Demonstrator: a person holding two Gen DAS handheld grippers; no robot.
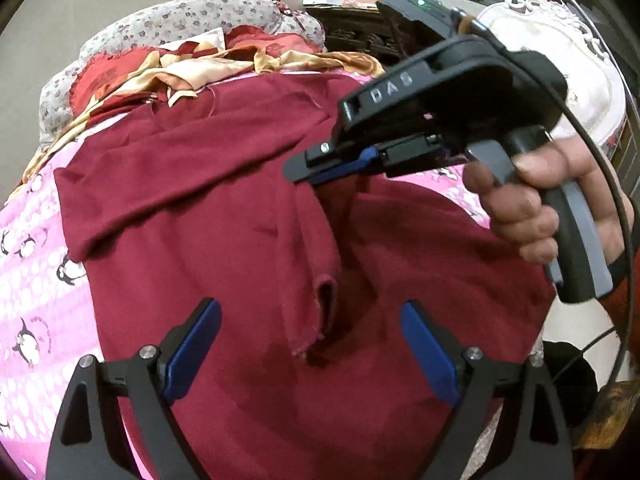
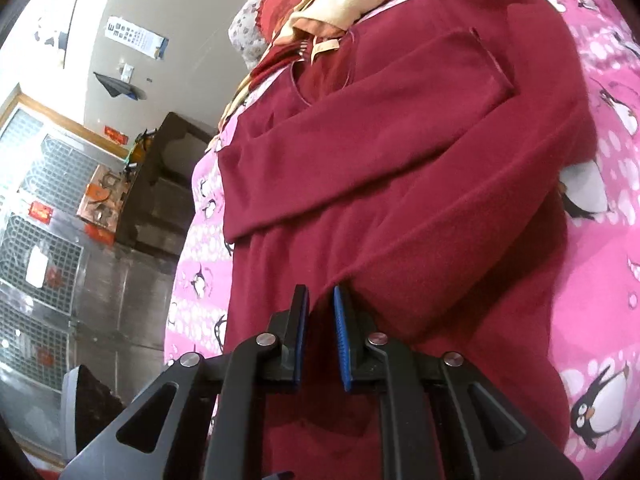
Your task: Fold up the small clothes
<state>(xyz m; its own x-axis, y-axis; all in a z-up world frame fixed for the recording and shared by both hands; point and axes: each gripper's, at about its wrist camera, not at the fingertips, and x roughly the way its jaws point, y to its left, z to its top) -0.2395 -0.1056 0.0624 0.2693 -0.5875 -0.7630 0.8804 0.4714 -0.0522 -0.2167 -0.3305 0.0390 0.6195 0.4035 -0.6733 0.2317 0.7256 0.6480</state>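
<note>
- Pink penguin-print bedsheet [image 1: 28, 280] covers the bed, and a maroon long-sleeved top [image 1: 248, 360] lies spread across it, taking up most of both views.
- At the far left of the left wrist view, behind the top, sits a floral grey pillow [image 1: 168, 20] with a red-and-gold satin cloth [image 1: 160, 76] bunched against it.
- One sleeve [image 1: 180, 168] is folded across the chest of the top, its cuff end toward the sheet's left side.
- Left gripper [image 1: 310, 344] hovers above the lower middle of the top, its blue-padded jaws spread wide with nothing between them.
- Between those jaws, a raised ridge of maroon fabric [image 1: 316, 300] hangs down from the other tool.
- Right gripper [image 1: 320, 174], seen from the left camera, is clenched on that fabric and lifts it off the bed; a hand [image 1: 532, 204] squeezes its grey trigger.
- In the right wrist view, a dark wooden cabinet [image 2: 160, 184] stands at the left beside metal-grilled windows [image 2: 44, 216].
- There the right gripper [image 2: 320, 312] shows its blue pads drawn close on a pinch of the top [image 2: 400, 200], the folded sleeve [image 2: 380, 128] lying beyond.
- Penguin sheet [image 2: 608, 240] shows again at the right edge.
</note>
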